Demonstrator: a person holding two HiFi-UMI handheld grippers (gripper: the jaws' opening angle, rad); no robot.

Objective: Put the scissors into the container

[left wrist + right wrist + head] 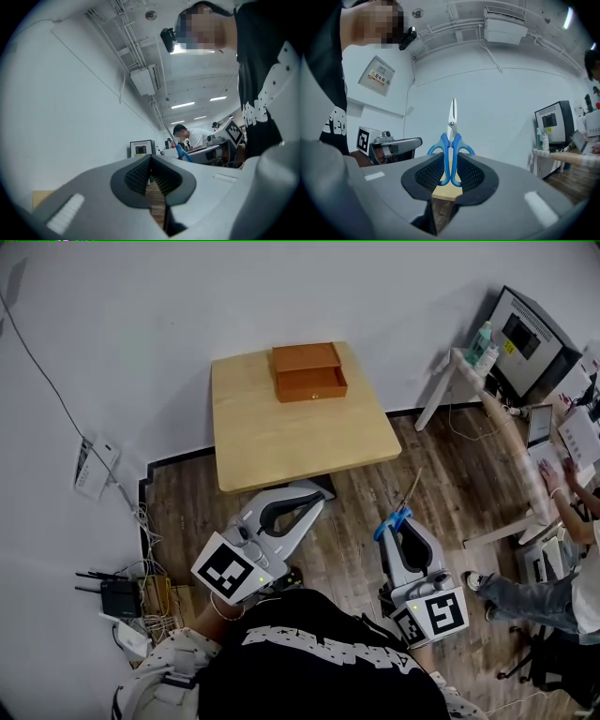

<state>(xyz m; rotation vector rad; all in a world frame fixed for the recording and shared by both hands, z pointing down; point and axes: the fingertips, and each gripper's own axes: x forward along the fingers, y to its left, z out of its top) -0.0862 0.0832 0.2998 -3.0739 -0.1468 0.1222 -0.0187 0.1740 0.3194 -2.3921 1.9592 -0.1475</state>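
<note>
A person (319,671) in a dark top is holding a gripper in each hand, both pointing level over a wooden floor (187,502). The right hand-held gripper (451,160) is pinching the scissors (451,140) by their blue handles. The blades are closed and pointing straight ahead, past the jaw tips. The left hand-held gripper (150,161) is pressed together at its tips, with nothing between them.

This looks like the carrying step: the scissors are already in the grip but not yet over anything. Ahead, a pale wooden worktop (281,437) is standing against a white wall (141,334). The orange container (309,371) is sitting at the worktop's far edge, well apart from both grippers. The next move probably calls for reaching across the worktop until the blades are over the container – its opening seems to be facing up – then lowering and spreading the jaws.

A router (119,598) and loose cables are lying on the floor at the left. At the far right – beyond the worktop – a seated person (562,587) is working at a white desk (506,418) with a monitor (525,329) behind it.
</note>
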